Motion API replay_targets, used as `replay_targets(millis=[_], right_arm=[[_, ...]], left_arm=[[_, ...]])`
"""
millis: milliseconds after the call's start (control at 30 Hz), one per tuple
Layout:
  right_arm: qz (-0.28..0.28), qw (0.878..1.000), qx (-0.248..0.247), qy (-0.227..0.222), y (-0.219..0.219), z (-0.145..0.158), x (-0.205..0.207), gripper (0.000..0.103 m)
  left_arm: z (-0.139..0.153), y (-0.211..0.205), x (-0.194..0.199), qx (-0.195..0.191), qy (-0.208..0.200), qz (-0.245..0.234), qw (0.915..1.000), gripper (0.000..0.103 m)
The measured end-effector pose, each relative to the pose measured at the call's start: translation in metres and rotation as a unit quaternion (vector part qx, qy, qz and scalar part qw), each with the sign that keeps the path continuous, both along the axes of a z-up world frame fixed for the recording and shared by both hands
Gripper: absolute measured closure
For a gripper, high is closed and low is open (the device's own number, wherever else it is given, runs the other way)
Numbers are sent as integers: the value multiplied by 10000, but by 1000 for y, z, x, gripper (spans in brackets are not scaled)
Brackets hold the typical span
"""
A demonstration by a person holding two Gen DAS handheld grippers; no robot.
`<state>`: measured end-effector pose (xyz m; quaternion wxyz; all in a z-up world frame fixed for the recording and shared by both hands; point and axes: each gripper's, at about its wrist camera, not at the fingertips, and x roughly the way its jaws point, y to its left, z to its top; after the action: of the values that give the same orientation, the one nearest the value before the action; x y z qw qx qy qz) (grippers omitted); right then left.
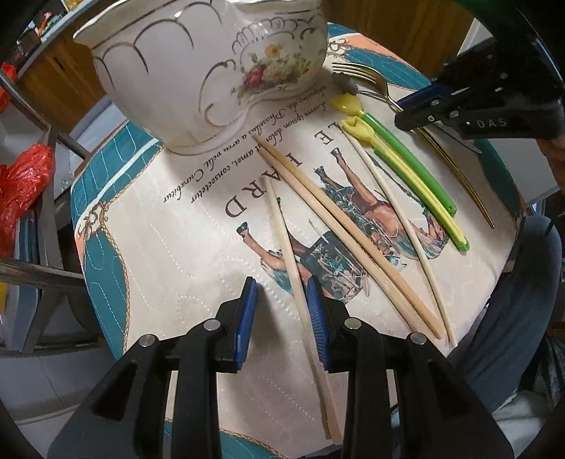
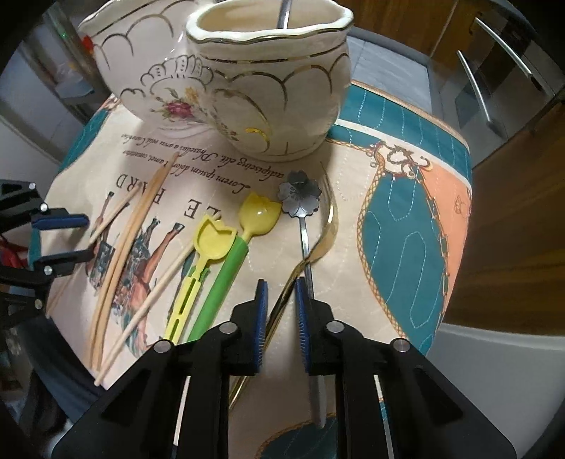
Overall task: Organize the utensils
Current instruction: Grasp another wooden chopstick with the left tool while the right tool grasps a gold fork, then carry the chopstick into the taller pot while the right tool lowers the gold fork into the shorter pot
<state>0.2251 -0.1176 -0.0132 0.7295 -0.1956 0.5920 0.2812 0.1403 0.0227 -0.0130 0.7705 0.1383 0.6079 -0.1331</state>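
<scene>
Meanwhile, I had my left gripper (image 1: 280,310) low over the printed mat (image 1: 169,247), its blue pads spread wide on either side of a pale chopstick (image 1: 300,293) without pinching it; that stick ran from my 6 o'clock up toward 12. Just to the right of it lay a pair of tan chopsticks (image 1: 339,226), then another pale chopstick (image 1: 406,226), then the two green-and-yellow spoons (image 1: 413,159) out at 2 o'clock. My right gripper (image 2: 280,310) sat with its pads narrowed around the gold fork (image 2: 319,240), the handle passing between them, though I could not tell whether they truly touched it. A flower-headed spoon (image 2: 299,197) lay at 12 o'clock from those pads, its stem crossing the fork. The ceramic holder (image 2: 275,88) stood at the far edge of the mat, one metal handle (image 2: 284,14) already inside its right-hand cup.
</scene>
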Motion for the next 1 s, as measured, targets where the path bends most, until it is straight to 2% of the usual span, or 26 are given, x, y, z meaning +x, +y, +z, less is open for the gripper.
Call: replay_targets(millis=[133, 267, 333, 500, 600, 700, 867, 1000], right_arm=[[-171, 9998, 69, 75, -5, -1, 3, 90], [-319, 9992, 215, 108, -13, -3, 8, 92], [-393, 9984, 377, 122, -18, -1, 5, 95], [-439, 9966, 682, 108, -28, 3, -1, 97], [-477, 9962, 724, 22, -33, 4, -3, 97], [-452, 9943, 966, -97, -42, 13, -10, 97], [-277, 9894, 1313, -550, -53, 33, -28, 97], [-116, 9810, 1657, -997, -62, 44, -48, 97]], left_arm=[[-1, 1, 2, 24, 121, 24, 9999, 73], [-1, 2, 1, 40, 74, 68, 9999, 73], [1, -2, 1, 3, 26, 65, 10000, 78], [1, -4, -10, -128, -183, 113, 9997, 97], [5, -1, -16, -227, -364, 177, 9989, 97], [12, 6, -22, -405, -609, 278, 9969, 97], [29, 20, -35, -736, -1190, 485, 9890, 97], [48, 29, -53, -1327, -1861, 526, 9721, 97]])
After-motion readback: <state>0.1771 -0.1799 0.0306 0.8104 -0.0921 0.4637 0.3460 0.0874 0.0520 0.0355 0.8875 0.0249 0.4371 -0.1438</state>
